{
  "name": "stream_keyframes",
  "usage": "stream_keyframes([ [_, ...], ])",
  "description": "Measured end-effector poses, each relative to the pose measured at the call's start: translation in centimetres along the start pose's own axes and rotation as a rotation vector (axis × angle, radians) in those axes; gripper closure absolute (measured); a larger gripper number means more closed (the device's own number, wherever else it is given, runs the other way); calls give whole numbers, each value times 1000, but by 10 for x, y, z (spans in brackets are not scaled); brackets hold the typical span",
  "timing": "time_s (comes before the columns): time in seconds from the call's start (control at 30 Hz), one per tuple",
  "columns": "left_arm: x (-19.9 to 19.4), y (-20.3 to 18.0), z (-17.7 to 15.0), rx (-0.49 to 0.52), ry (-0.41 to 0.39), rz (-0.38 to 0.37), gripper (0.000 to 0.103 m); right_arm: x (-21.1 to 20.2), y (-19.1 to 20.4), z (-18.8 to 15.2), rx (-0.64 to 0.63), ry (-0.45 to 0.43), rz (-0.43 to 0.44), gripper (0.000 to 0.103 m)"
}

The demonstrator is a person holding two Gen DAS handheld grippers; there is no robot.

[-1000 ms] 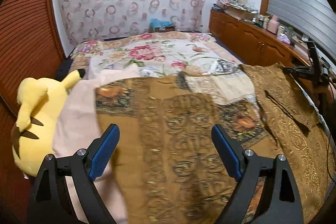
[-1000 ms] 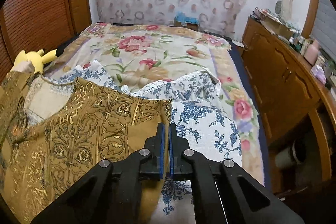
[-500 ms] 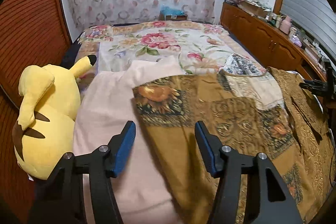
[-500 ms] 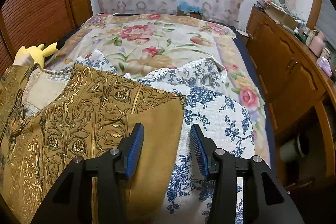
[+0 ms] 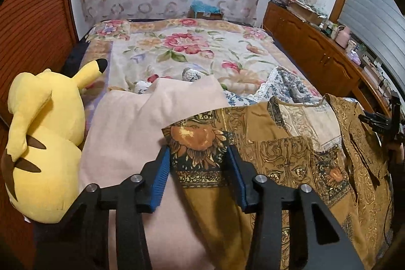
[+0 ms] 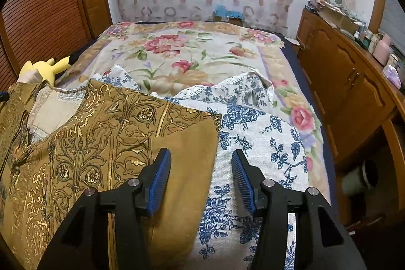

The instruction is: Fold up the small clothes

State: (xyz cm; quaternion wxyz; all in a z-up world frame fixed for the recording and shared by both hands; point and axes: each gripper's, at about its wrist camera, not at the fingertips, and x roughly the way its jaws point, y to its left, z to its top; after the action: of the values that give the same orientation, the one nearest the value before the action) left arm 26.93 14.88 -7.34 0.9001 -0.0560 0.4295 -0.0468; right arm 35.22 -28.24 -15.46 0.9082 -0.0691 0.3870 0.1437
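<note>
A brown and gold patterned garment (image 5: 286, 156) lies spread on the bed, over a pale pink cloth (image 5: 131, 133) and a blue-and-white floral cloth (image 6: 255, 133). My left gripper (image 5: 198, 166) is open over the garment's left sleeve end, one blue finger on each side of it. My right gripper (image 6: 201, 168) is open over the garment's right edge (image 6: 192, 141), where brown cloth meets the blue floral cloth. Neither gripper holds anything.
A yellow plush toy (image 5: 43, 143) sits at the bed's left edge. The floral bedspread (image 5: 187, 47) stretches behind the clothes. A wooden cabinet (image 6: 346, 82) with clutter runs along the right. A wooden slatted wall (image 5: 33, 17) is on the left.
My right gripper has opened and let go of the brown garment's edge. My left gripper has moved left to the sleeve end and its jaws have narrowed but stay open.
</note>
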Motion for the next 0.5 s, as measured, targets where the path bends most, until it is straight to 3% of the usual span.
stream_keyframes([
  [0.1,-1,-1,-2,2,0,-2,68,0,1,0,0,1,-1,51],
  [0.2,-7,-6,-3,24,-28,-5,96,0,1,0,-2,0,-3,51],
  [0.27,-18,-18,-4,63,-51,-39,97,-1,2,1,-4,12,-1,52],
  [0.3,-24,-25,-4,84,-55,-40,97,-2,3,2,-5,25,9,58],
  [0.37,-37,-40,-6,123,-79,-39,97,-4,10,6,-26,39,43,90],
  [0.43,-50,-49,-8,138,-104,-50,97,-12,22,6,-76,26,16,99],
  [0.5,-64,-55,-11,146,-133,-57,97,-27,29,4,-81,-12,38,100],
])
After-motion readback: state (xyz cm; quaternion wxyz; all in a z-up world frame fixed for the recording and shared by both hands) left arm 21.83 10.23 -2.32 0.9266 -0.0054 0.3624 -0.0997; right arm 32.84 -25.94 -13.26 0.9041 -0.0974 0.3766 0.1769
